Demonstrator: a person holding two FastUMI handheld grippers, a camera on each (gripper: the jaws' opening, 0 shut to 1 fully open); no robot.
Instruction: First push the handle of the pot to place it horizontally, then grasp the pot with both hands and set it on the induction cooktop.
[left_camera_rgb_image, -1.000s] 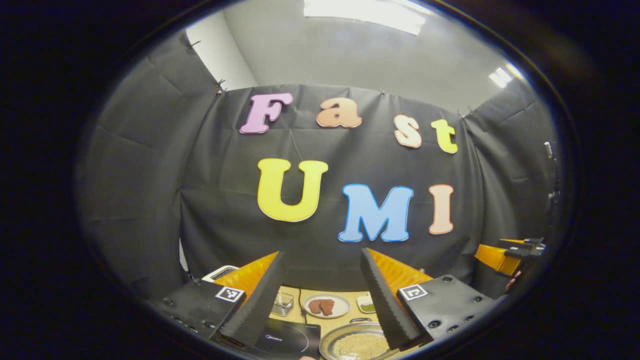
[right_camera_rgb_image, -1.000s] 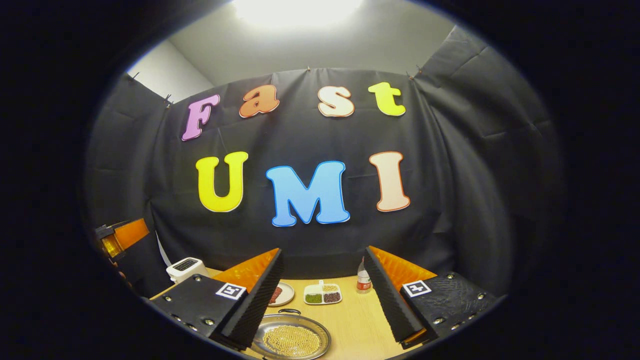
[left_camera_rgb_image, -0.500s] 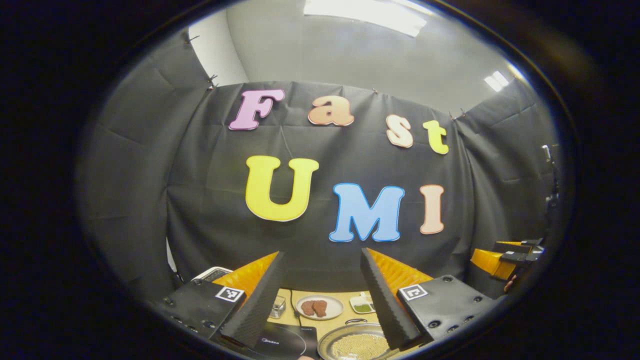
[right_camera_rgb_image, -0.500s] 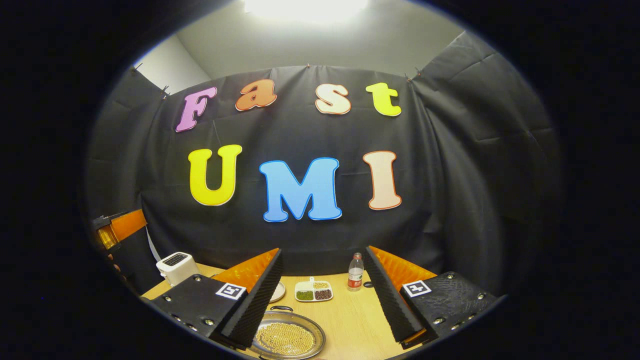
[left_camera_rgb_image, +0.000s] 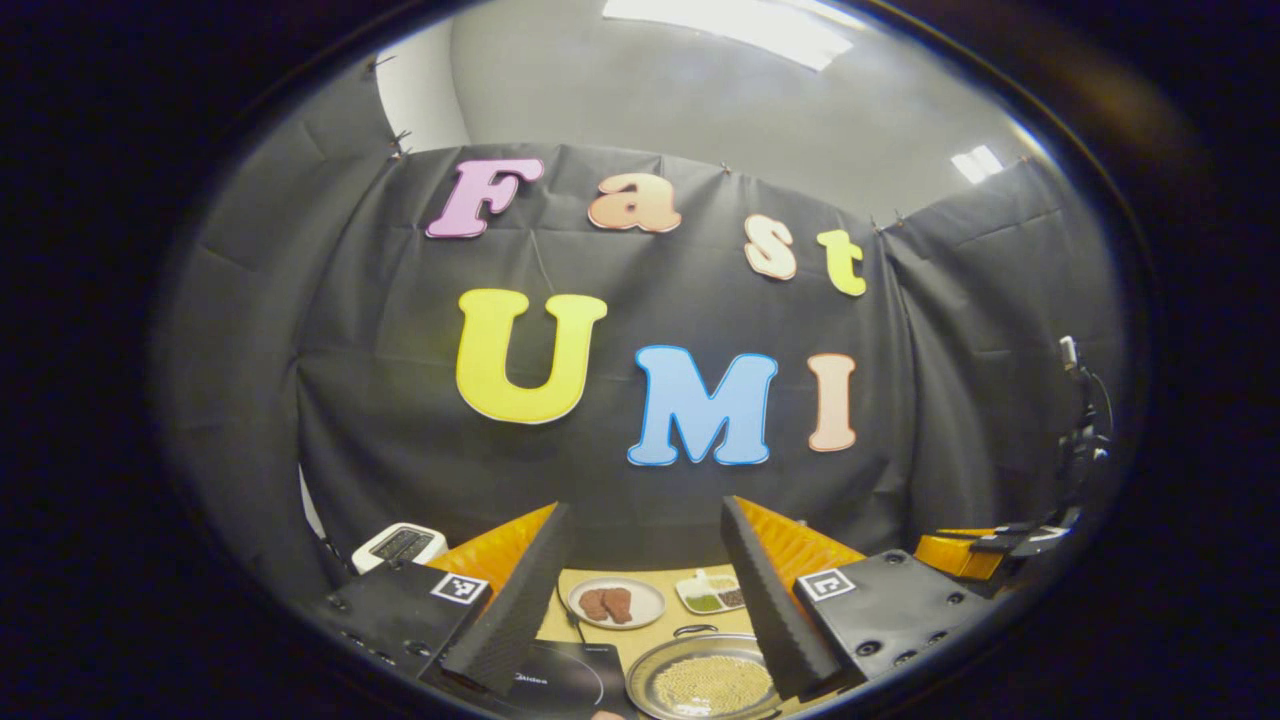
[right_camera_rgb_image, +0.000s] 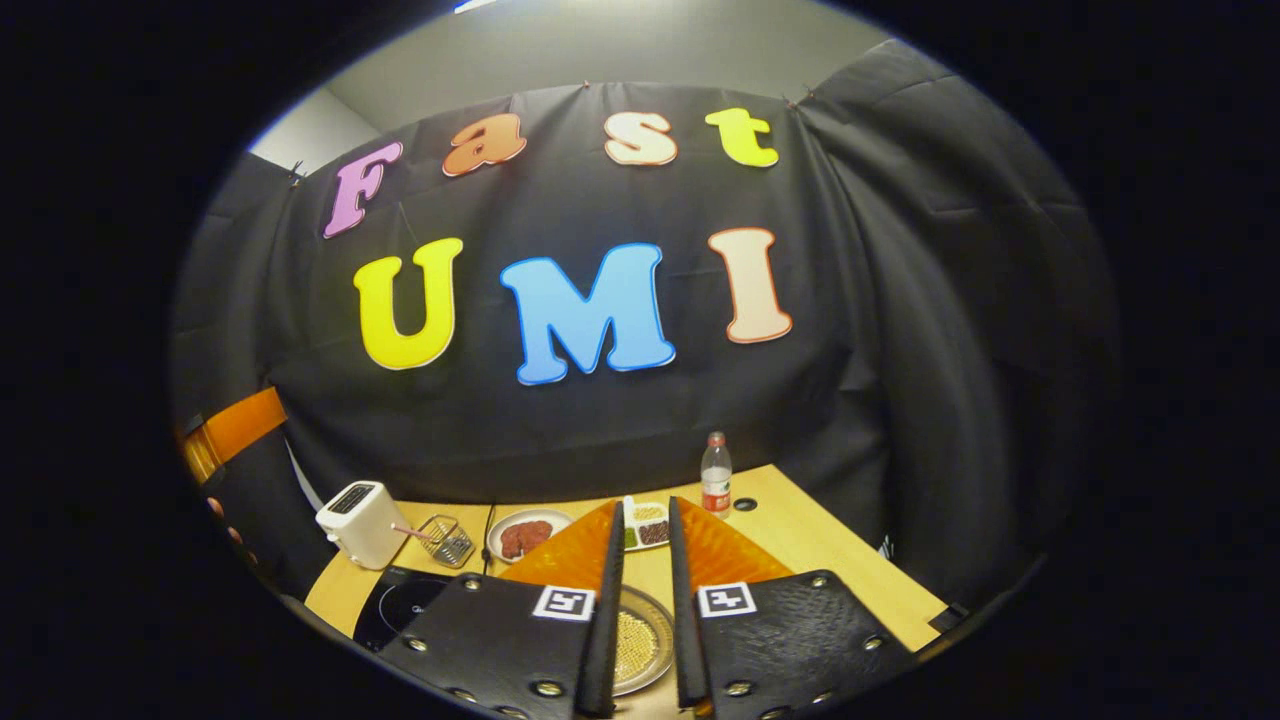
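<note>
— Since the earlier frames, what has been changed?

— Both cameras have been tilted downward, so more of the light wooden table (right_camera_rgb_image: 800, 540) is seen, and the right gripper (right_camera_rgb_image: 645, 610) has been narrowed from wide apart to a thin slit; nothing is clamped between its fingers.

— And the left gripper (left_camera_rgb_image: 640, 600)?

— Its fingers are held wide apart above the table, with nothing gripped.

— Where is the task's thing found?

— The shallow round metal pot filled with pale yellow beads (right_camera_rgb_image: 635, 645) is set on the table, just beside the flat black induction cooktop (right_camera_rgb_image: 400, 610) and not on it. In the left gripper view the pot (left_camera_rgb_image: 705, 685) is seen low between the fingers, the cooktop (left_camera_rgb_image: 565, 680) to its left. A thin dark loop handle (left_camera_rgb_image: 695, 630) is seen at the pot's far rim.

— What else is laid out?

— A white toaster (right_camera_rgb_image: 360, 520), a small wire basket (right_camera_rgb_image: 448, 540), a round plate of reddish-brown meat pieces (right_camera_rgb_image: 525, 535), a white divided dish of green and dark grains (right_camera_rgb_image: 645, 525) and a clear plastic bottle with a red label (right_camera_rgb_image: 715, 475) are ranged along the far side. The left gripper's orange body (right_camera_rgb_image: 235, 430) is caught at the left edge of the right gripper view.
</note>
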